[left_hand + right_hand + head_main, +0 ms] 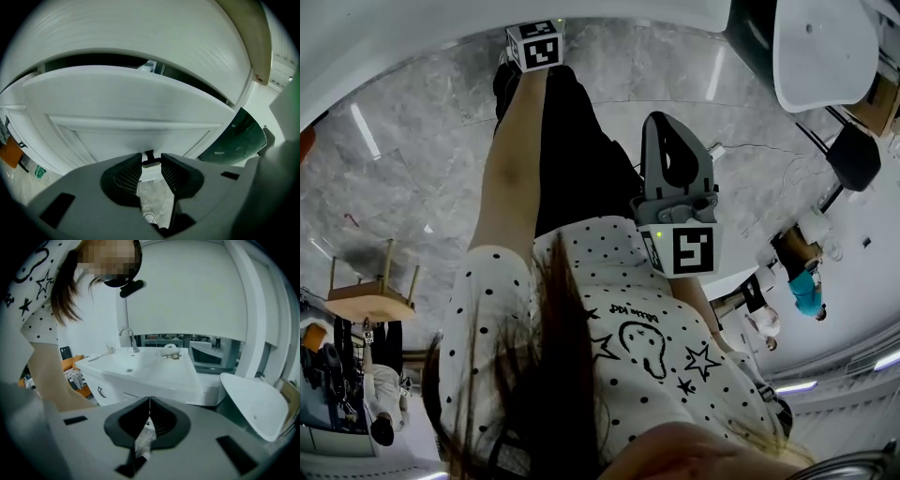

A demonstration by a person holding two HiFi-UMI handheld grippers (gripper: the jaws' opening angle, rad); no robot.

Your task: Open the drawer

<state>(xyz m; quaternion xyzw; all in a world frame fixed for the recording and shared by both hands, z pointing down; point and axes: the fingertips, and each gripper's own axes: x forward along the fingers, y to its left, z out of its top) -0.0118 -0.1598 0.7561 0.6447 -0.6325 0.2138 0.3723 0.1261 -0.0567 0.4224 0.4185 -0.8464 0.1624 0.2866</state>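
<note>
Clamping the small dark handle (150,161) between its ribbed pads, the left gripper (151,168) faces the white drawer (131,131) head-on. The handle sits low on the drawer front, and a dark gap shows between the front's top edge and the cabinet top (140,33) above it. The right gripper (149,411) is clenched with nothing between its jaws, facing a white washbasin (140,369) with a tap (126,333).

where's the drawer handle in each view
head view: not in it
left gripper view: bottom centre, drawer handle between the jaws
right gripper view: can't tell; a dark pull shows low left on the sink cabinet
shared landmark: the sink cabinet, in both gripper views
</note>
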